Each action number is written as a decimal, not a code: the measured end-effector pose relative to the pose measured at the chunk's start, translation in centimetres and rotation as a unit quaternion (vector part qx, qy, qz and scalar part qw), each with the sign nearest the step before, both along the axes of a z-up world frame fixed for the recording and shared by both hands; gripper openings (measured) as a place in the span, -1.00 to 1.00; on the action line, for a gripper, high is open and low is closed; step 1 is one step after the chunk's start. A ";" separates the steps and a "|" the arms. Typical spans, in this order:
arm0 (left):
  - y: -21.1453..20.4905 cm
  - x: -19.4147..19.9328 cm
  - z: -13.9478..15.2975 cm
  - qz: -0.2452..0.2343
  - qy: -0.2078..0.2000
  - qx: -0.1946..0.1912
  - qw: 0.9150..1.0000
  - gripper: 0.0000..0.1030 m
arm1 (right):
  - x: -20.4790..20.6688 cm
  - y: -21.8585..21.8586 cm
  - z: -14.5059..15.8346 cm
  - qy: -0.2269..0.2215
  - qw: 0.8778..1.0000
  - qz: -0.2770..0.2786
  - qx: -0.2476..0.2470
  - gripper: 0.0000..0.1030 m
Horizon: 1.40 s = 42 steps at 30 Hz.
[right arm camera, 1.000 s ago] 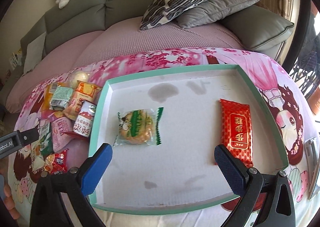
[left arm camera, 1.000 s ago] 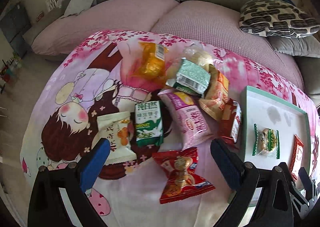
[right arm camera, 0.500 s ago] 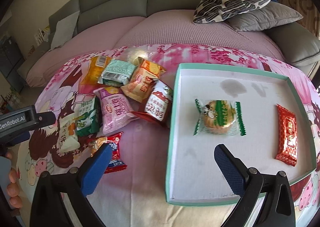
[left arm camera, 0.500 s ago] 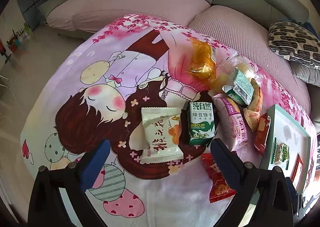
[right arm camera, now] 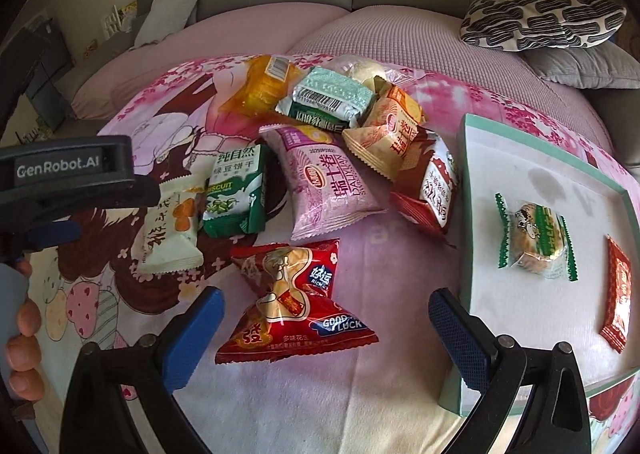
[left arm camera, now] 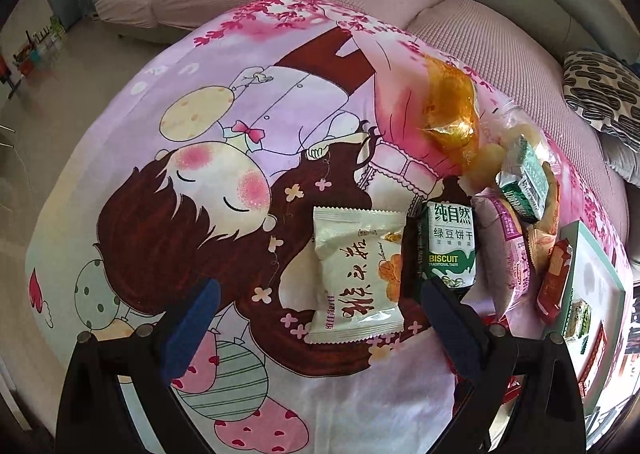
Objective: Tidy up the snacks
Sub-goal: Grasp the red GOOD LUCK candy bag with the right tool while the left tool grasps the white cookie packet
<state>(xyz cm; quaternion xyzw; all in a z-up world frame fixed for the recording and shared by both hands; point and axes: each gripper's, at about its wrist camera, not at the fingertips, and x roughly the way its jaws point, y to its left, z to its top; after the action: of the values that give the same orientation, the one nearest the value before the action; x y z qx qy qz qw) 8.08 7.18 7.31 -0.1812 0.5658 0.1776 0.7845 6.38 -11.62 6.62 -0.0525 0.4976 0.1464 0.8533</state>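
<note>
Several snack packets lie in a loose pile on the cartoon-print cloth (left arm camera: 208,102). My left gripper (left arm camera: 320,318) is open, with a cream packet (left arm camera: 356,274) lying between its fingers and a green biscuit packet (left arm camera: 450,246) just right. My right gripper (right arm camera: 324,334) is open around a red peanut packet (right arm camera: 296,298). The green-rimmed white tray (right arm camera: 466,214) at the right holds a round green-edged cookie (right arm camera: 536,242) and a flat red packet (right arm camera: 616,294). The left gripper's body (right arm camera: 68,178) shows at the left of the right wrist view.
A pink packet (right arm camera: 328,182), orange packet (right arm camera: 264,86), mint-green packet (right arm camera: 328,98), tan packet (right arm camera: 388,130) and red-white packet (right arm camera: 432,186) lie behind. A grey sofa with a patterned cushion (right arm camera: 540,14) stands beyond the table. Floor lies past the left edge (left arm camera: 48,66).
Both grippers have swung left. The left one now sits over the cream packet; the right one has left the tray and now frames the red peanut packet.
</note>
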 end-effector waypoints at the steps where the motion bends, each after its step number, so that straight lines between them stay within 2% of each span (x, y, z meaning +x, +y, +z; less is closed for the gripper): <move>1: -0.1 0.3 -0.4 -0.002 0.004 -0.003 1.000 0.95 | 0.0 0.2 -0.2 0.001 1.000 0.002 -0.003 1.00; 6: -0.3 1.6 -2.8 -0.012 0.034 -0.017 0.999 0.95 | 0.3 0.9 -1.3 0.011 1.000 0.009 -0.013 1.00; 13: 0.2 2.9 -5.4 -0.003 0.068 -0.019 0.997 0.95 | 0.7 1.3 -2.4 0.018 1.000 0.015 -0.015 1.00; 21: -0.2 3.5 -6.1 -0.013 0.064 0.021 0.998 0.95 | 0.9 1.7 -2.8 0.015 0.999 0.018 -0.022 1.00; 23: -0.3 3.5 -6.0 -0.010 0.062 0.021 0.998 0.95 | 0.9 1.7 -2.8 0.014 0.999 0.019 -0.024 0.99; 25: -0.1 3.4 -6.0 -0.009 0.059 0.018 0.998 0.95 | 0.9 1.7 -2.8 0.010 0.999 0.020 -0.024 0.95; 29: -0.5 3.3 -5.8 -0.015 0.056 0.025 0.998 0.93 | 0.7 1.8 -2.6 0.004 0.999 0.027 -0.017 0.69; 31: -0.4 2.9 -5.3 -0.022 0.051 0.025 0.998 0.75 | 0.7 1.8 -2.4 0.002 0.999 0.033 -0.009 0.48; 39: -1.4 2.7 -3.8 -0.038 0.030 0.011 0.999 0.08 | 0.4 1.5 -1.5 -0.008 0.999 0.036 0.012 0.46; 42: -1.3 2.5 -3.2 -0.037 0.022 0.009 0.999 0.05 | 0.2 1.4 -0.7 -0.018 0.999 0.036 0.018 0.46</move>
<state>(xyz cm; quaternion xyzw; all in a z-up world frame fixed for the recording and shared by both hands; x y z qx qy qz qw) 10.63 5.91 4.11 -0.1494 0.5873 0.1573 0.7797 6.57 -10.23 5.87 -0.0575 0.4774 0.1855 0.8570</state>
